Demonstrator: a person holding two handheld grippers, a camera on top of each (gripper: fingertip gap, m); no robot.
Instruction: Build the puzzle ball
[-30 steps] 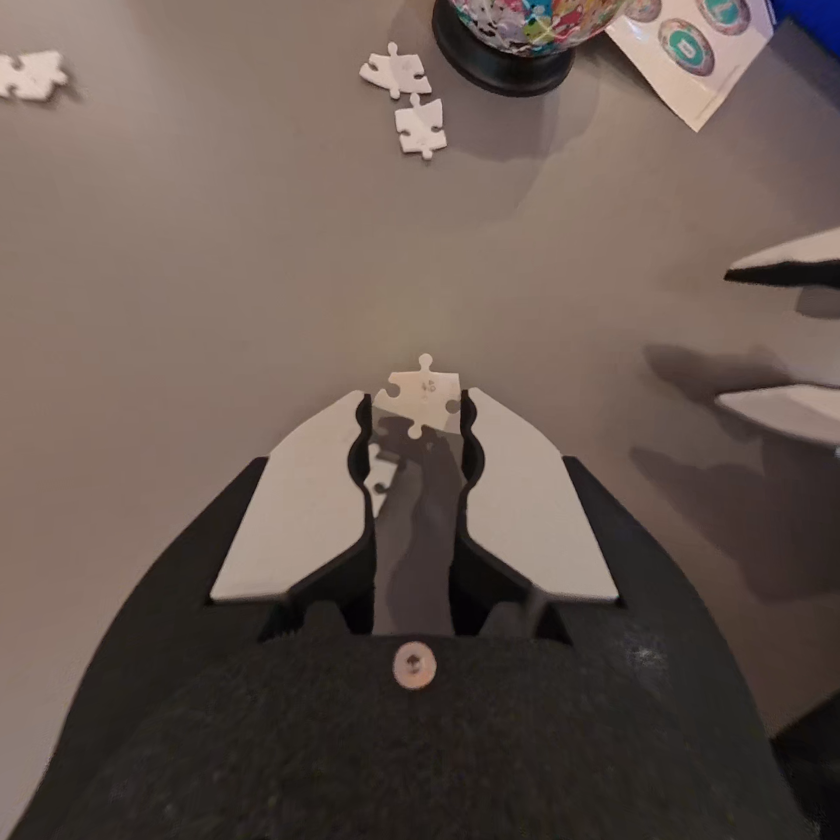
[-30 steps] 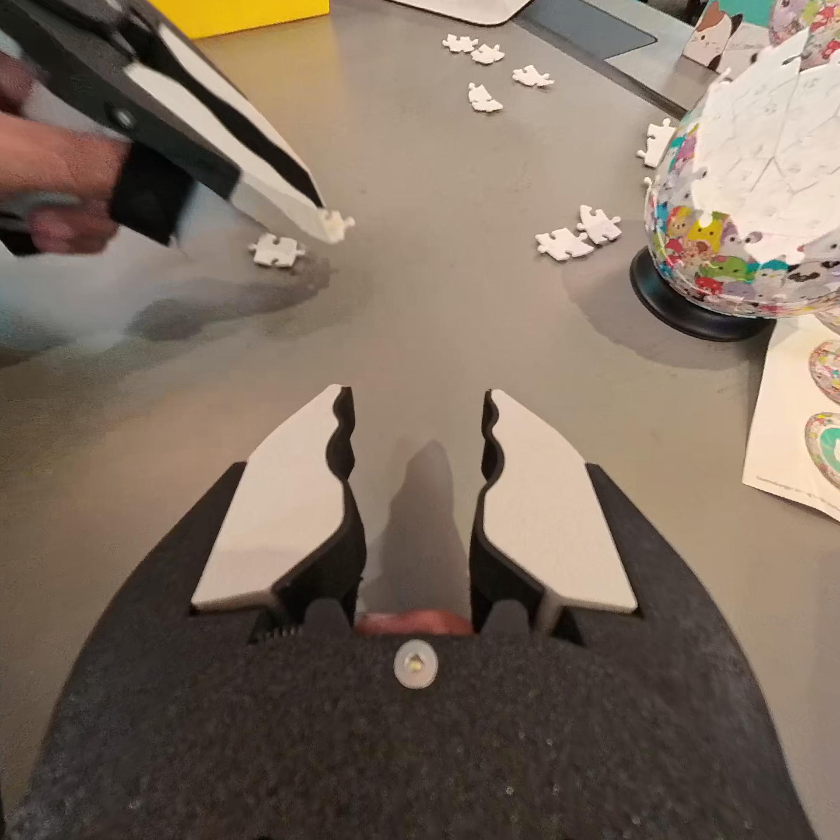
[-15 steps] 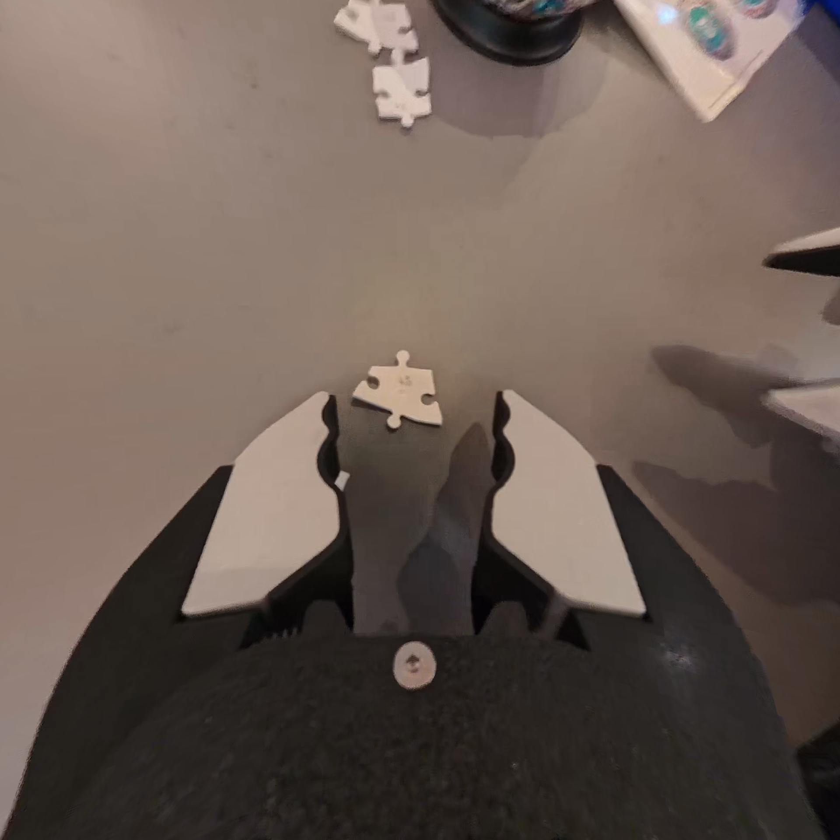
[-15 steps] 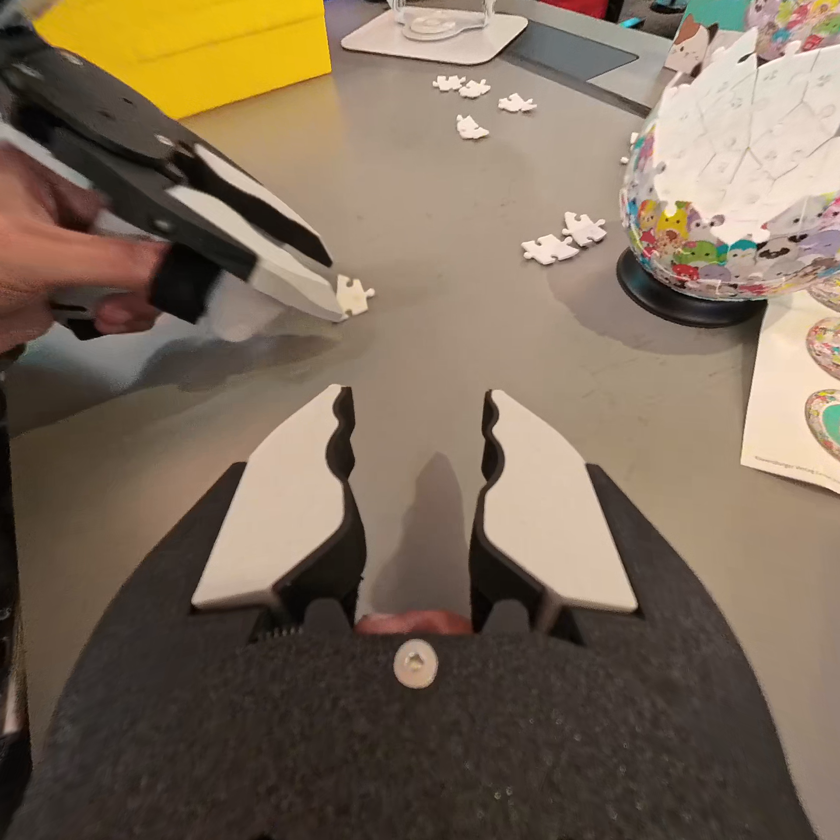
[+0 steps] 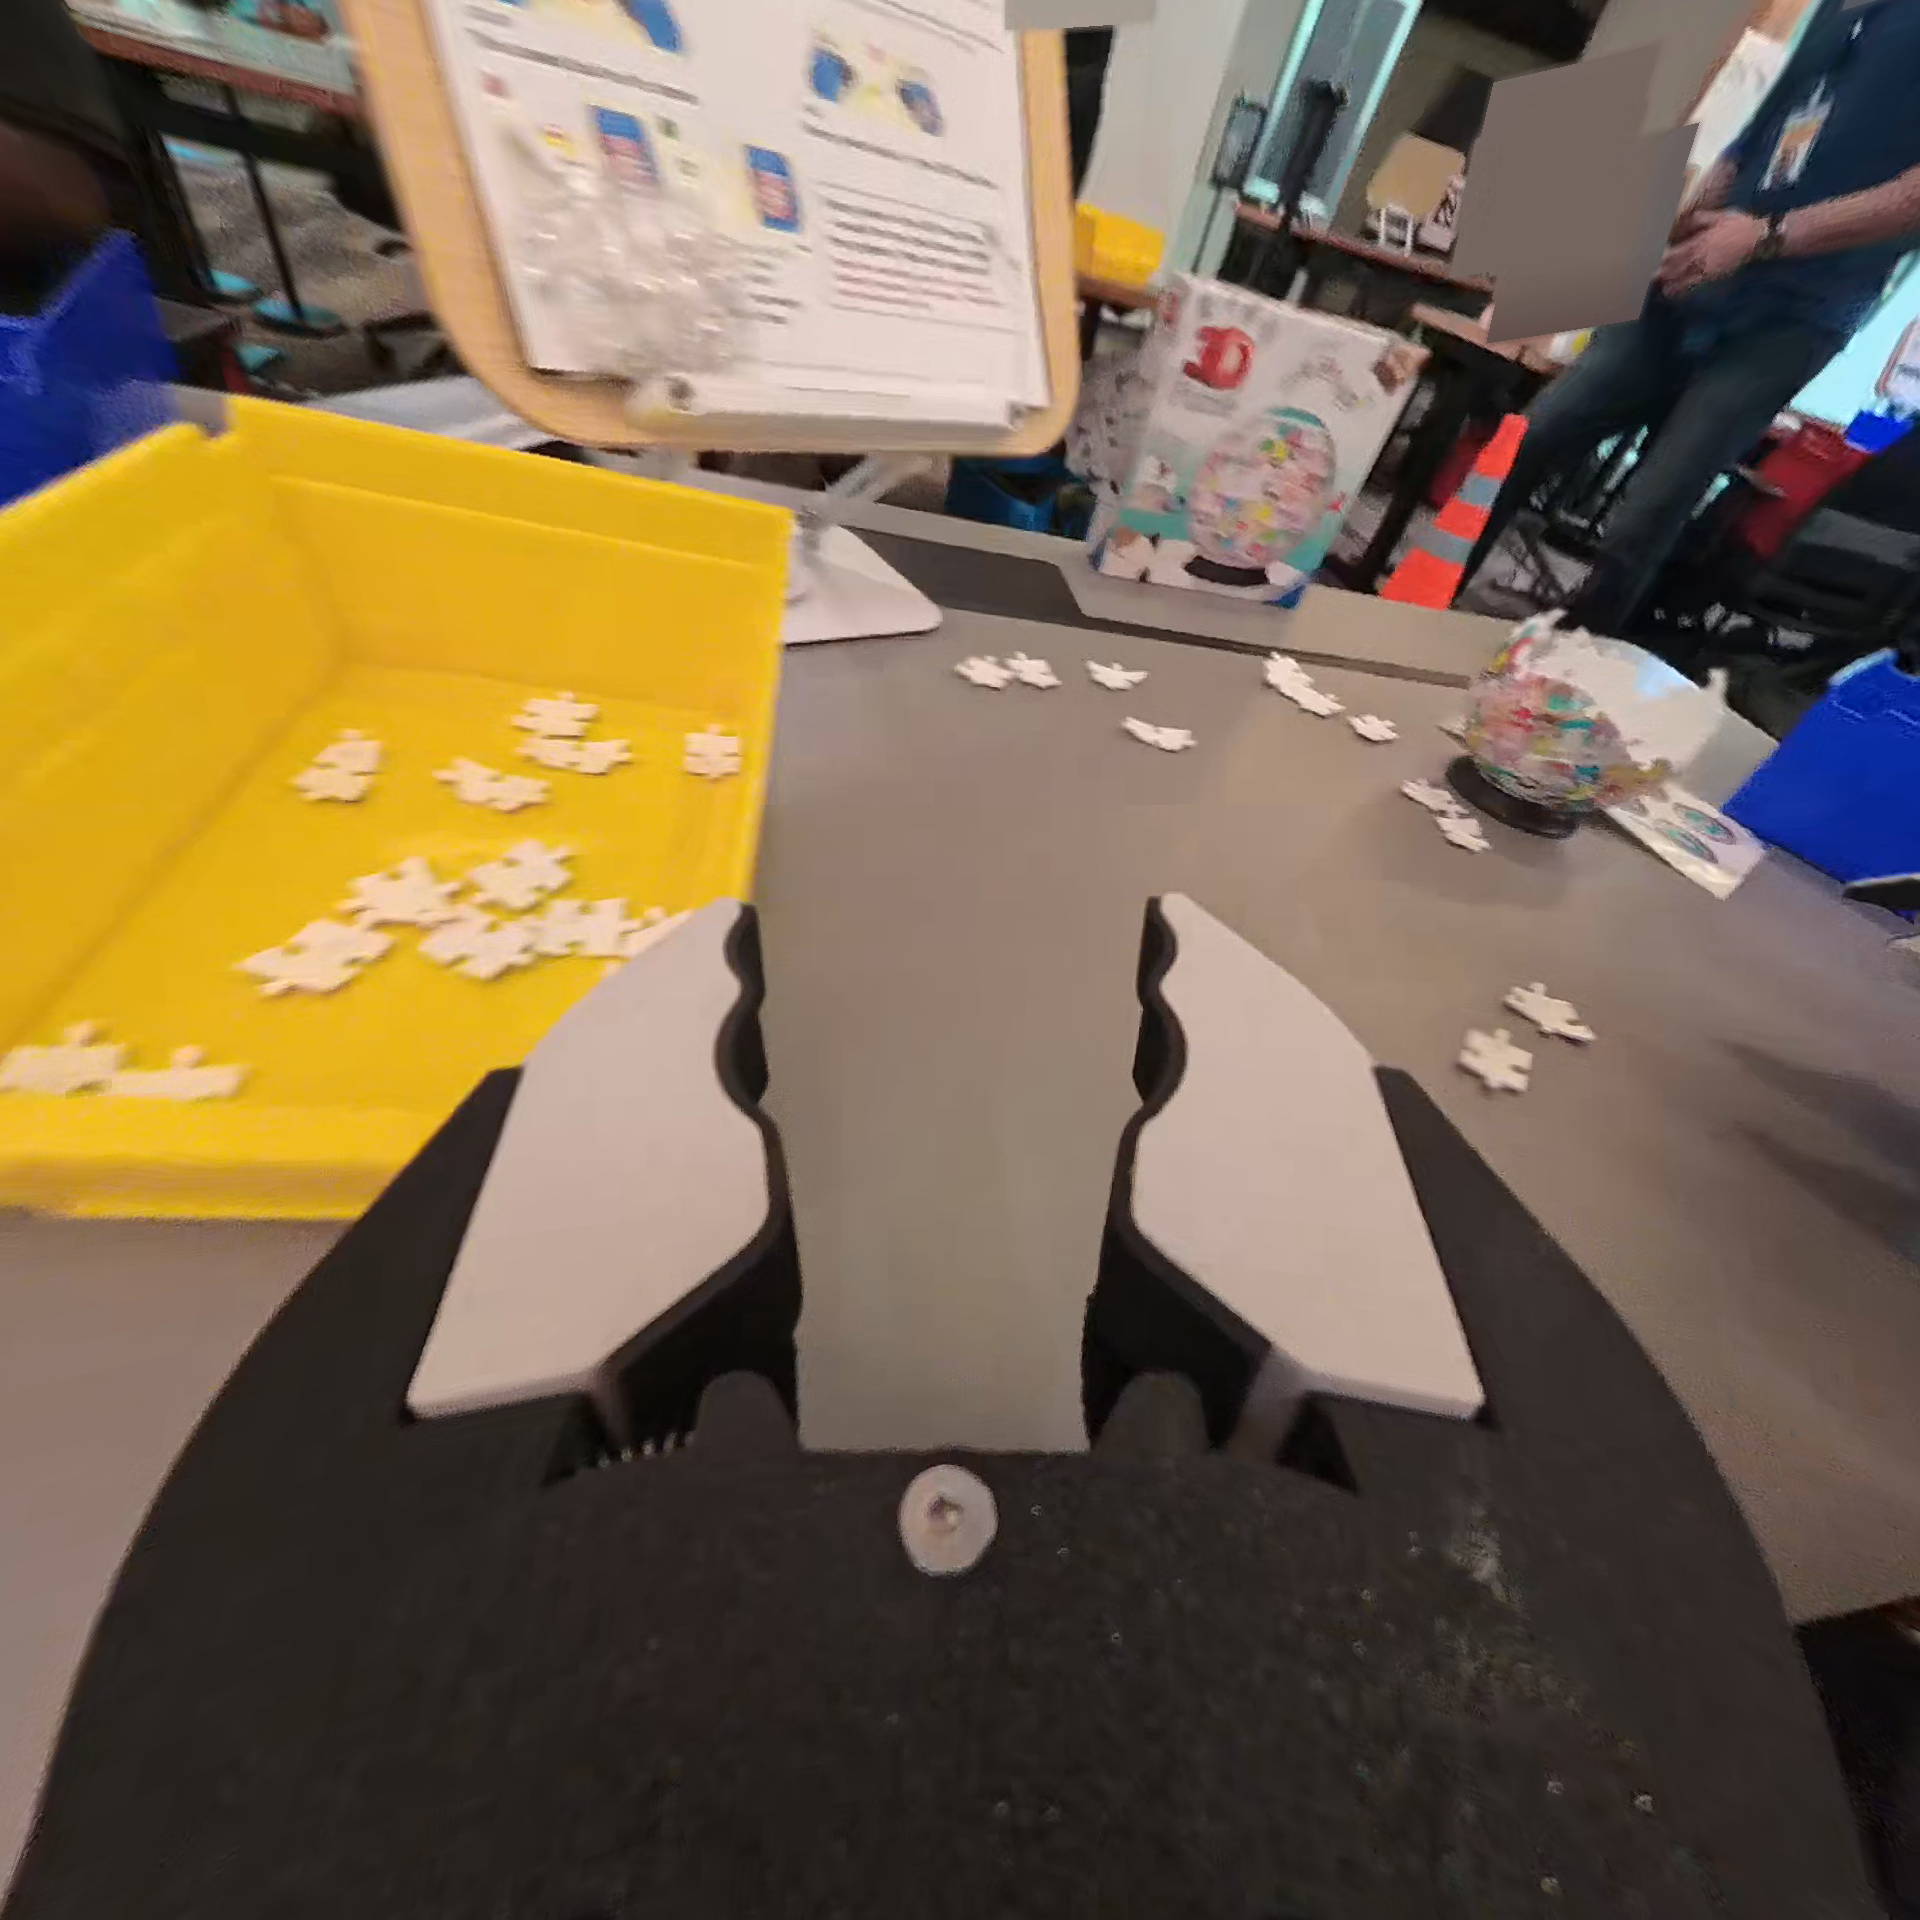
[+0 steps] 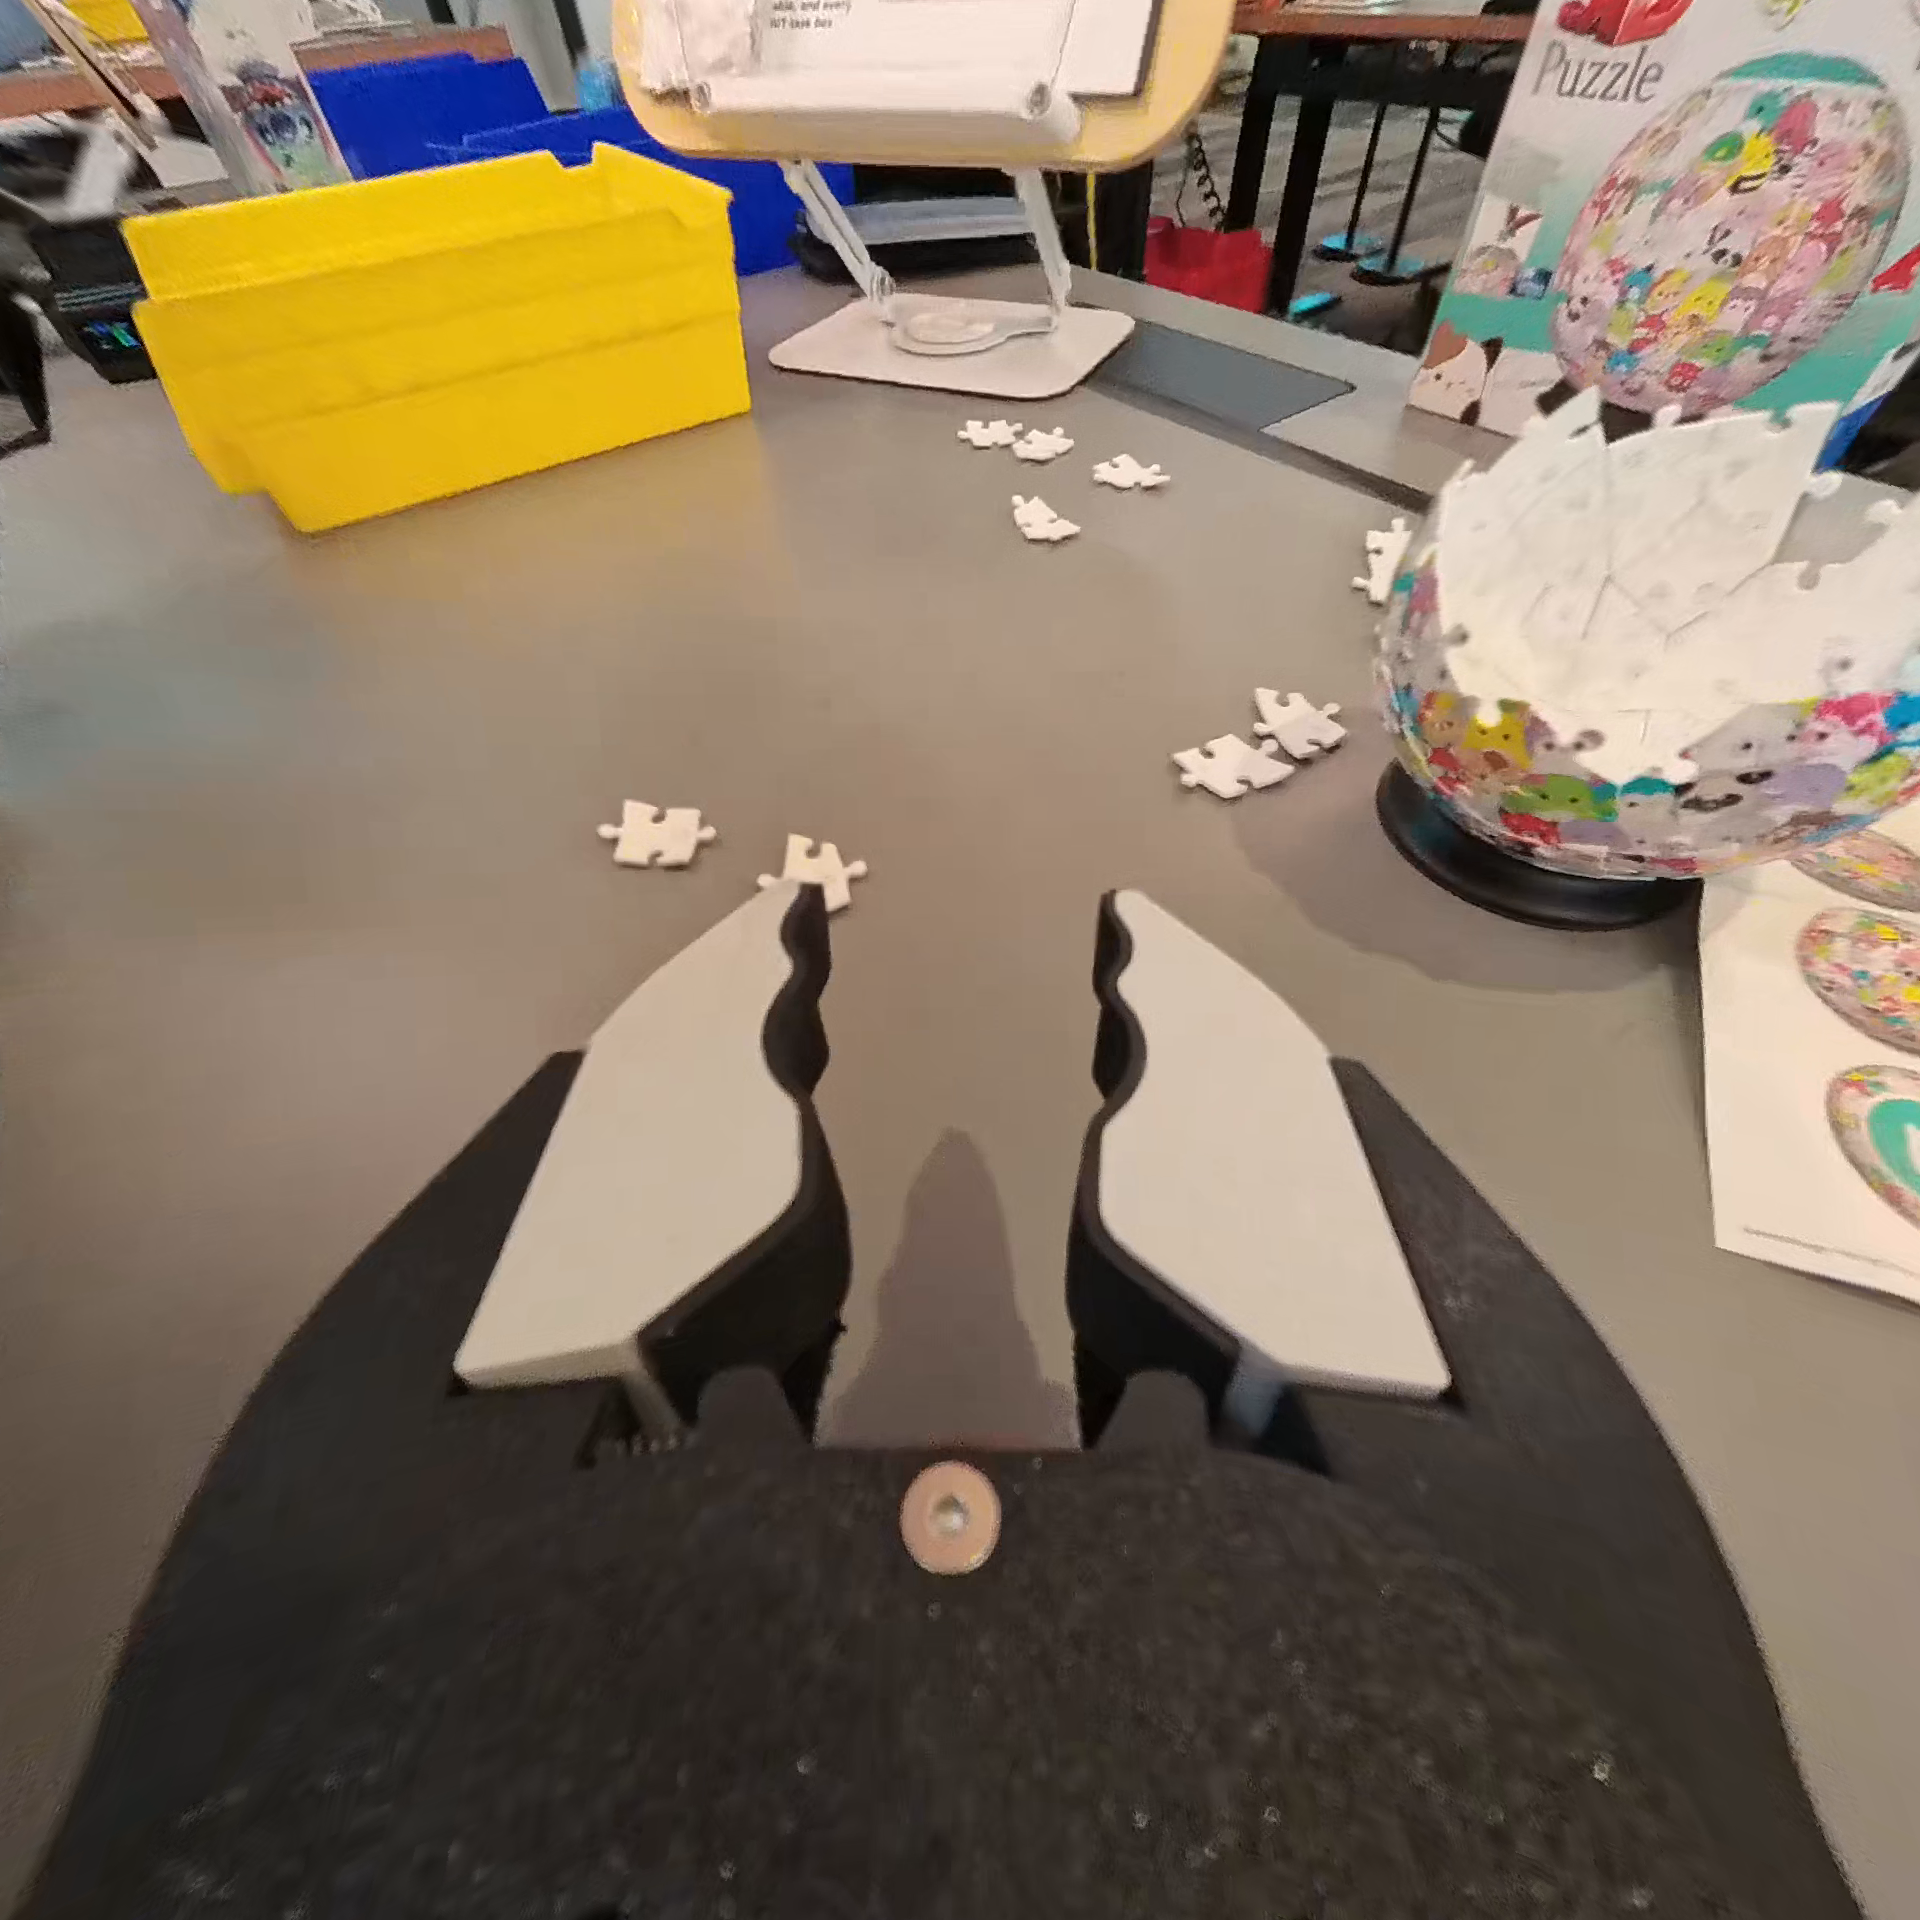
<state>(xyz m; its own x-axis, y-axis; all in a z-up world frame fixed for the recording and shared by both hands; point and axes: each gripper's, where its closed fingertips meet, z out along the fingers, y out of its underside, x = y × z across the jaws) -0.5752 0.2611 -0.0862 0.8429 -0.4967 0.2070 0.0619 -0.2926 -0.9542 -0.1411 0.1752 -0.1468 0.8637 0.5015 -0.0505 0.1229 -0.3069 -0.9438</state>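
My left gripper (image 5: 945, 914) hangs above the grey table (image 5: 935, 810) with its fingers spread wide and nothing between them; only bare tabletop shows in the gap. To its left sits the yellow bin (image 5: 312, 582), with a scatter of white puzzle pieces (image 5: 468, 914) lying on its floor. My right gripper (image 6: 961, 904) is likewise parted wide and holds nothing, its shadow falling on the table between the fingers. Just past its left fingertip lies one loose piece (image 6: 821, 868), so close to the tip that I cannot tell whether they touch, and a second loose piece (image 6: 657, 831) rests near it, farther left. The puzzle ball (image 6: 1662, 686) stands on its black base (image 6: 1507, 873) at the right of the table, the lower shell assembled and the top open with a jagged rim of white piece backs. Two more pieces (image 6: 1257, 743) lie just beside the base on its left, and a small group of pieces (image 6: 1049, 468) lies farther back near the foot of a document stand (image 6: 956, 332). A printed sheet (image 6: 1818, 1091) lies flat by the base, and the puzzle box (image 6: 1683, 208) stands upright behind the ball.
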